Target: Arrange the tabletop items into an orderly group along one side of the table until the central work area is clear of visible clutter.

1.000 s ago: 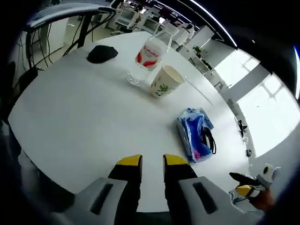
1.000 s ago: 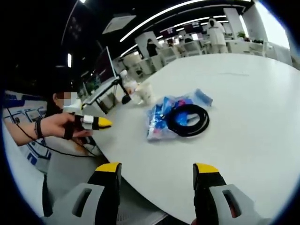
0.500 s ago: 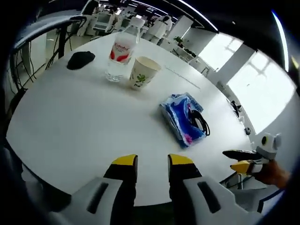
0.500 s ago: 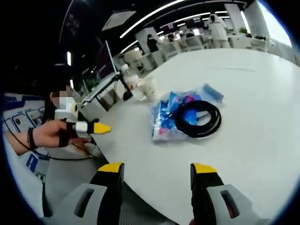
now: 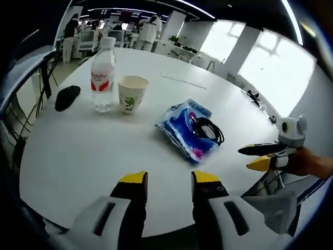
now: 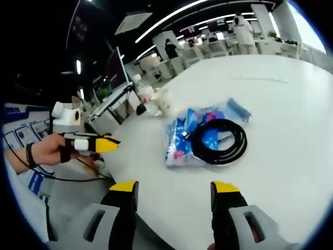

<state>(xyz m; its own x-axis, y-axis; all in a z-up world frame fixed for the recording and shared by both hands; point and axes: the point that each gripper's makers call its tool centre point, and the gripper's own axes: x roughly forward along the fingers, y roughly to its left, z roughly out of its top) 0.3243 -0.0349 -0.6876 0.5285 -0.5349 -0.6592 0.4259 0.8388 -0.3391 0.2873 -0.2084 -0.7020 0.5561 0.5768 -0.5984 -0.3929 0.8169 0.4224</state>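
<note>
With both the narrowly parted left gripper (image 5: 168, 178) and wide right gripper (image 6: 175, 186) empty at the desk (image 5: 83, 146) edge, approach the cable (image 6: 217, 140) on the blue packet (image 5: 186, 130) squarely

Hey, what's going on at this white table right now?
A person holds a two-jaw gripper in each hand at the edge of a round white table. Neither the left gripper nor the right gripper holds anything. On the table sit a water bottle, a paper cup, a dark object and a blue packet with a coiled black cable on it.
</note>
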